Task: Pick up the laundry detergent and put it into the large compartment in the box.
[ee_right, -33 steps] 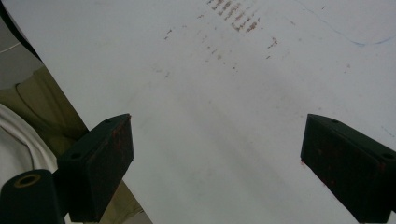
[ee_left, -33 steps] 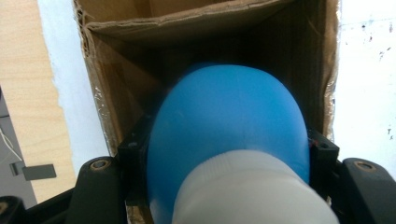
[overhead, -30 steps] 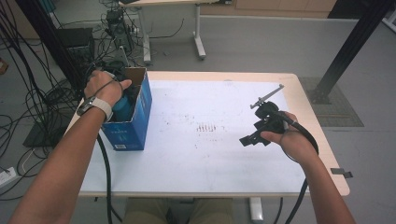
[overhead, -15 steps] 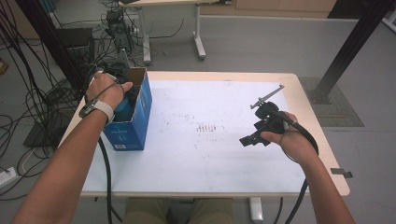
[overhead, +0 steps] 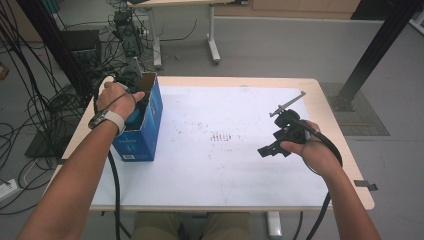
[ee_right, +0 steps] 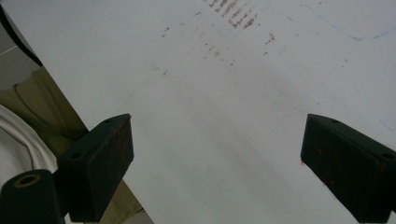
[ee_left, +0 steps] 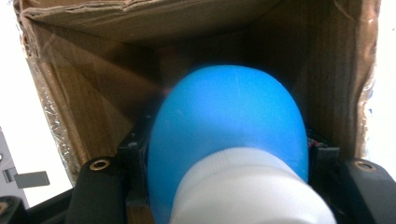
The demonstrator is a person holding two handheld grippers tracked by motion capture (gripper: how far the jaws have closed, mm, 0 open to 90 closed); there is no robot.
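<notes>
Where the left gripper (ee_left: 224,186) is seen from its own view, a rounded blue plastic bottle with a ribbed white cap (ee_left: 229,140) is clamped between its two black jaws, cap end toward the camera and blue body pointing into an open brown-lined cardboard box (ee_left: 93,93). In the high view that box, blue on the outside (overhead: 142,132), stands upright near the left edge of the white-topped table (overhead: 225,185), and the left hand (overhead: 117,100) is sunk into its mouth, so the bottle is judged to be inside the box or at its opening; whether it touches the bottom cannot be told.

The right gripper (overhead: 280,142) is held over the table's right part, well apart from the box, its jaws spread wide with nothing between them above the stained white surface (ee_right: 224,116).

Several risks may be foreseen. The bottle's smooth curved body could slide out of the jaws if the clamp is eased before it is supported. The box is light, tall and unsteadied, so it could be tipped or dragged toward the table edge if the gripper catches a wall or flap. The trailing black cable (overhead: 114,185) could also snag the box.
</notes>
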